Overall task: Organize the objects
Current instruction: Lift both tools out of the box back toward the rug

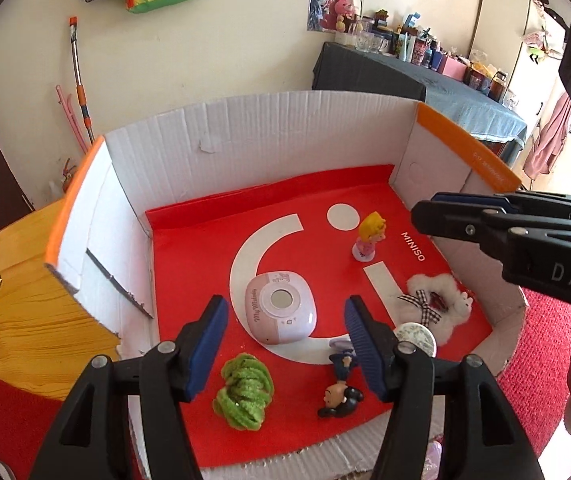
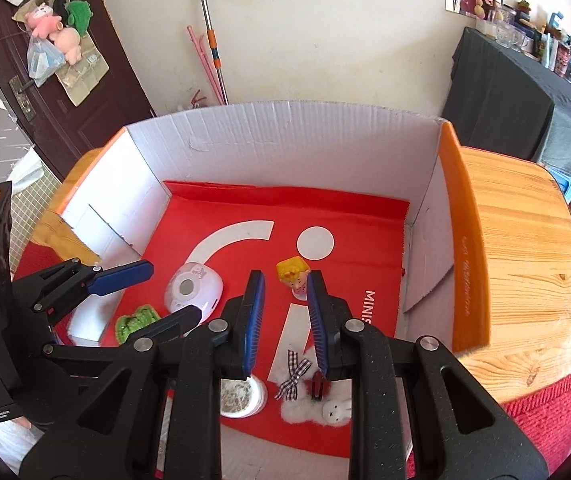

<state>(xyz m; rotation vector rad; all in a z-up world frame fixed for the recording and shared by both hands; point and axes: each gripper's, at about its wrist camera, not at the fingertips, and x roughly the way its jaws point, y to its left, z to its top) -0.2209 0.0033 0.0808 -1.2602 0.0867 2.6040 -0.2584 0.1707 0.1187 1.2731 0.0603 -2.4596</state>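
Note:
A white cardboard box (image 1: 245,136) with a red floor holds the objects. In the left wrist view I see a pink rounded device (image 1: 279,308), a green fuzzy scrunchie (image 1: 243,390), a dark-haired figurine (image 1: 341,384) lying down, a blonde figurine (image 1: 369,236) upright, a white fluffy clip with a checked bow (image 1: 437,304) and a round speckled disc (image 1: 415,338). My left gripper (image 1: 285,344) is open and empty above the pink device. My right gripper (image 2: 285,320) is open and empty above the fluffy clip (image 2: 313,404), near the blonde figurine (image 2: 295,274).
The box sits on a wooden table (image 2: 525,240) with red cloth (image 2: 545,400) at the near edge. The box walls rise on three sides. A covered side table (image 1: 445,88) with many small items stands against the wall. A mop handle (image 2: 209,40) leans there.

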